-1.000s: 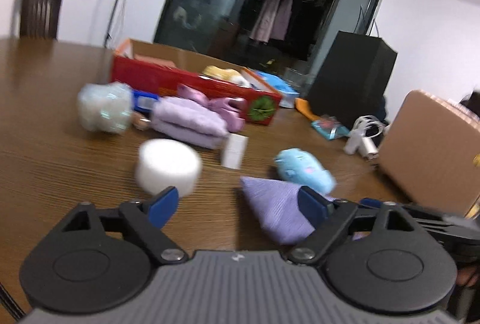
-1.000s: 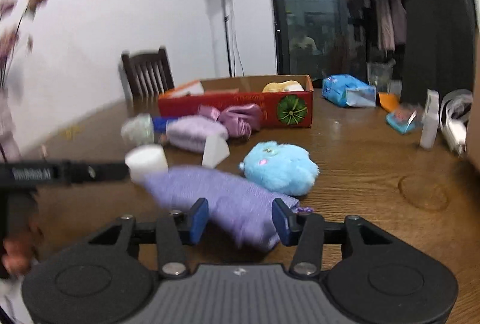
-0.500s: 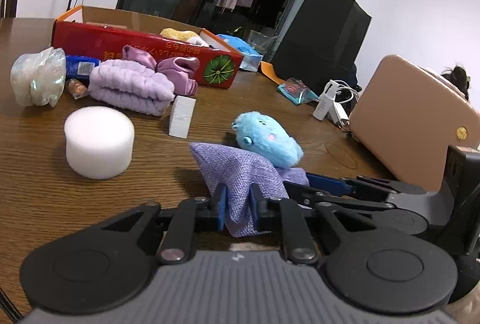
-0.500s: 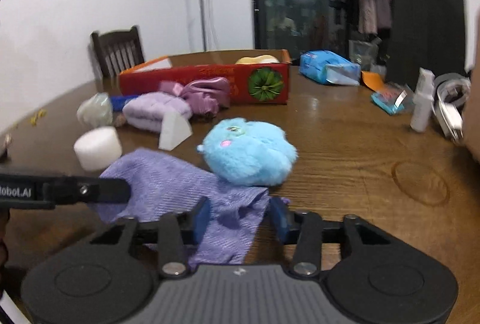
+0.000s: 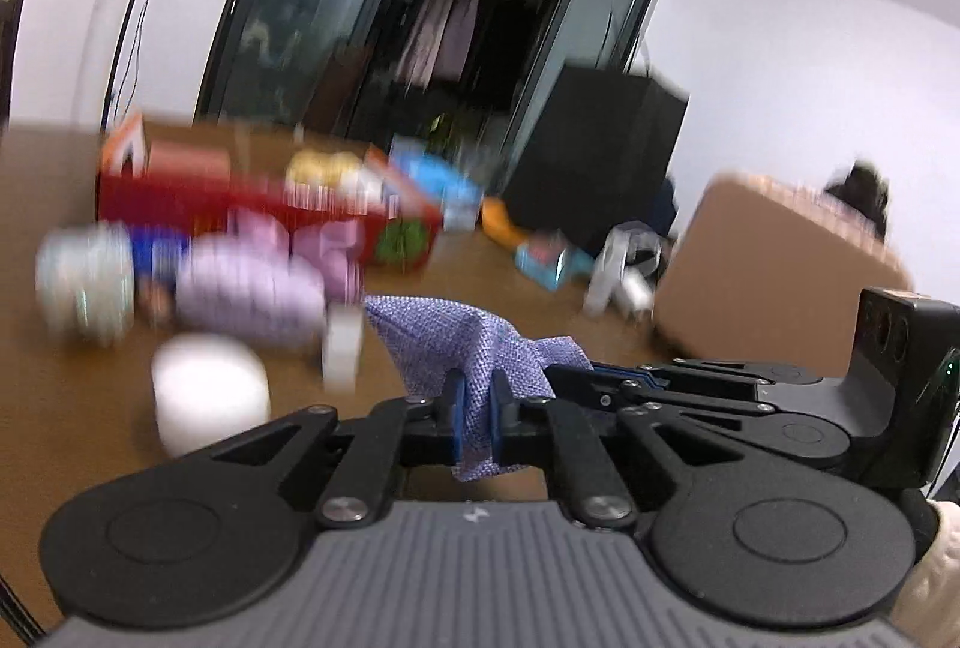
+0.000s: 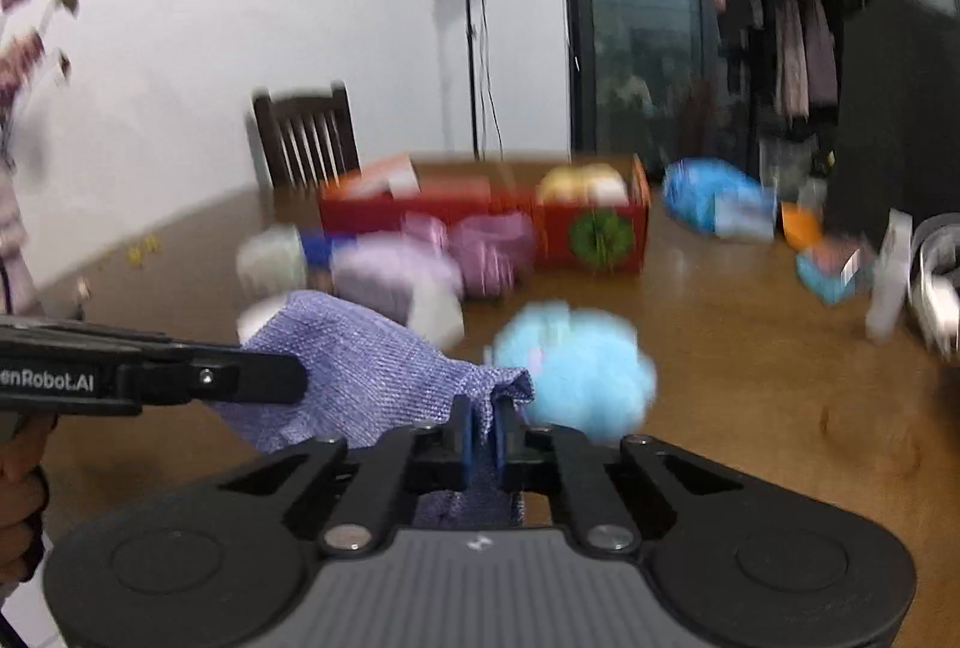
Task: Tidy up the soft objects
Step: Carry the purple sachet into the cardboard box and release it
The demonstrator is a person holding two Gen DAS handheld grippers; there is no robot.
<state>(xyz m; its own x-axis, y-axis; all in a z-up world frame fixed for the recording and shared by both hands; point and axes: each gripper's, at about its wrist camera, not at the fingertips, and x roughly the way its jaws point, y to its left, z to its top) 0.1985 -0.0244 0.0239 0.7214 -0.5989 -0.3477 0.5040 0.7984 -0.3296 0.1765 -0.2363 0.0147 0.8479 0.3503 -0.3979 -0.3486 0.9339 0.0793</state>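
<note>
Purple cloth (image 5: 447, 342), left wrist view: one piece, pinched at its near edge by the left claw (image 5: 474, 411), whose jaws have just been closing on it. Its long axis runs rightward to the right claw (image 5: 576, 378), closed on its other end. One white foam cylinder (image 5: 207, 399) sits left of the claw on the worktop (image 5: 72, 408); one red box (image 5: 252, 204) lies well ahead.

Right wrist view: right claw (image 6: 483, 435), jaws just closed, grips the cloth (image 6: 360, 366), which stretches leftward to the left claw (image 6: 282, 378). One blue plush (image 6: 579, 372) lies just ahead-right; box (image 6: 591, 231) beyond.
</note>
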